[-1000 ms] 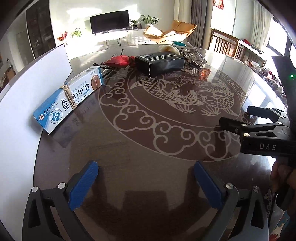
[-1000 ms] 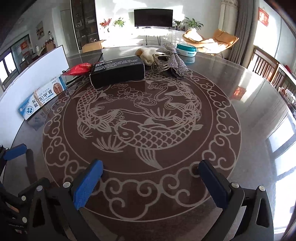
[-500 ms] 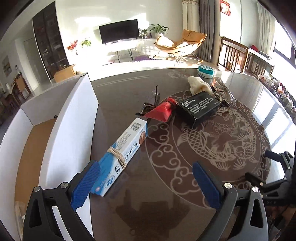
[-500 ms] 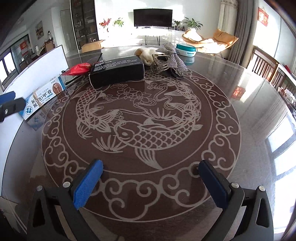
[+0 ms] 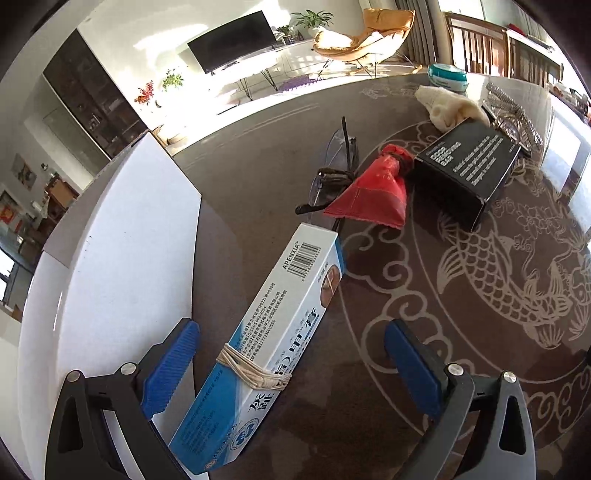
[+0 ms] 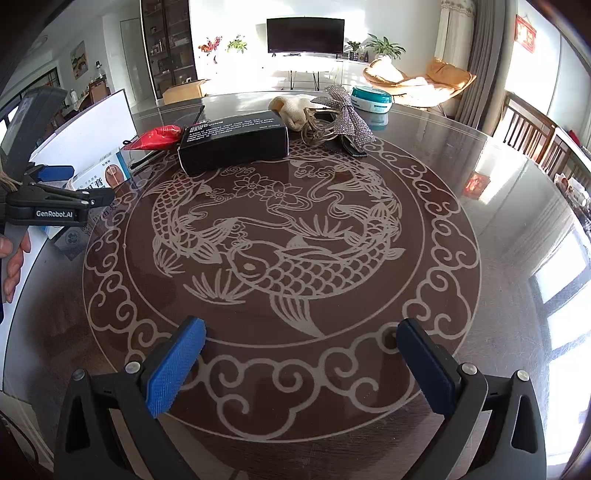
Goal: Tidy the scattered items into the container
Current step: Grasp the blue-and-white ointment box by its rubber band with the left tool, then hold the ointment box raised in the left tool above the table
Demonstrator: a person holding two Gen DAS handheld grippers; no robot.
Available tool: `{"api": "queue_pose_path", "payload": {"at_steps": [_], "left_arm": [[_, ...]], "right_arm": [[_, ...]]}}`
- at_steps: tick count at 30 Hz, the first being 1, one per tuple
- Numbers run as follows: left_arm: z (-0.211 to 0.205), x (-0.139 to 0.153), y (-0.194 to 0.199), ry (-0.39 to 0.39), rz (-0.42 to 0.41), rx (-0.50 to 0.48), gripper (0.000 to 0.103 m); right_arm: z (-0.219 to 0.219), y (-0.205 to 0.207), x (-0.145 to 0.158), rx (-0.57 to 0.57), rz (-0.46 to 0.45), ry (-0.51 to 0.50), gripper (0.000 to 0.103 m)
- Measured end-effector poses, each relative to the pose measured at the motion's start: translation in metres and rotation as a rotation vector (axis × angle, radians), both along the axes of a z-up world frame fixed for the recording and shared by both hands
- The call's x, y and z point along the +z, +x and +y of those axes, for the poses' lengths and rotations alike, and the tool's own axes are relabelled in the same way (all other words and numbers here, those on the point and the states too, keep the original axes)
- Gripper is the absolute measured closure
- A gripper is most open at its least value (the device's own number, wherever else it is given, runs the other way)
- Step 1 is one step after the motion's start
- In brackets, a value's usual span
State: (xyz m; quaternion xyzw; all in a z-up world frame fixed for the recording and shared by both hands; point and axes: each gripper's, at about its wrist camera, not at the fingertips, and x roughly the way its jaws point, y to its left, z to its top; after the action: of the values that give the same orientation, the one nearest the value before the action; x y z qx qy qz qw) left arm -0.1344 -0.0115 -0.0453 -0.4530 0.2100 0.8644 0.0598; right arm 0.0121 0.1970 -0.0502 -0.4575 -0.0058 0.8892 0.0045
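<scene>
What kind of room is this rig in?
Most likely a home living and dining room: a round glass-topped table with a koi pattern, a TV on a low stand, an orange lounge chair, and wooden dining chairs by the window.

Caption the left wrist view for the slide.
Open left gripper straddles the rubber-banded blue-and-white carton lying beside the white container wall.

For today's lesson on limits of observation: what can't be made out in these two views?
- Container: in the left wrist view only its white outer wall shows, so its inside is hidden.
- Glasses: the red bag partly covers them.
- Blue-and-white box: in the right wrist view the left gripper hides most of it.
- Black box small print: too small to read.
</scene>
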Motion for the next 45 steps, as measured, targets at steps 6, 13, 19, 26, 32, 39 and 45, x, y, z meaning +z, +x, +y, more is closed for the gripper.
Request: {"api": "queue_pose_path", "payload": {"at_steps": [6, 13, 19, 26, 32, 39, 45], "left_arm": [[-0.016, -0.001, 0.009, 0.265, -0.163, 0.037, 0.034], [-0.016, 0.006, 0.048, 0.416, -0.178, 0.06, 0.077], [-0.005, 0.002, 0.068, 0.401, -0.101, 0.049, 0.075], [0.013, -0.007, 0.07, 0.315, -0.046, 0.014, 0.024], [0.011, -0.01, 0.072, 0.321, -0.019, -0.001, 0.005], [0.012, -0.011, 0.074, 0.316, -0.03, -0.012, 0.0], [0.012, -0.011, 0.075, 0.316, -0.03, -0.012, 0.0]], "right_arm": [[0.0, 0.0, 0.0, 0.0, 0.0, 0.0, 0.0], [0.0, 0.0, 0.0, 0.0, 0.0, 0.001, 0.0], [-0.001, 0.0, 0.0, 0.0, -0.001, 0.0, 0.0], [-0.001, 0.0, 0.0, 0.0, -0.001, 0.0, 0.0], [-0.001, -0.001, 0.0, 0.0, 0.0, 0.0, 0.0], [-0.001, -0.001, 0.0, 0.001, -0.001, 0.0, 0.0], [-0.001, -0.001, 0.0, 0.0, -0.001, 0.0, 0.0]]}}
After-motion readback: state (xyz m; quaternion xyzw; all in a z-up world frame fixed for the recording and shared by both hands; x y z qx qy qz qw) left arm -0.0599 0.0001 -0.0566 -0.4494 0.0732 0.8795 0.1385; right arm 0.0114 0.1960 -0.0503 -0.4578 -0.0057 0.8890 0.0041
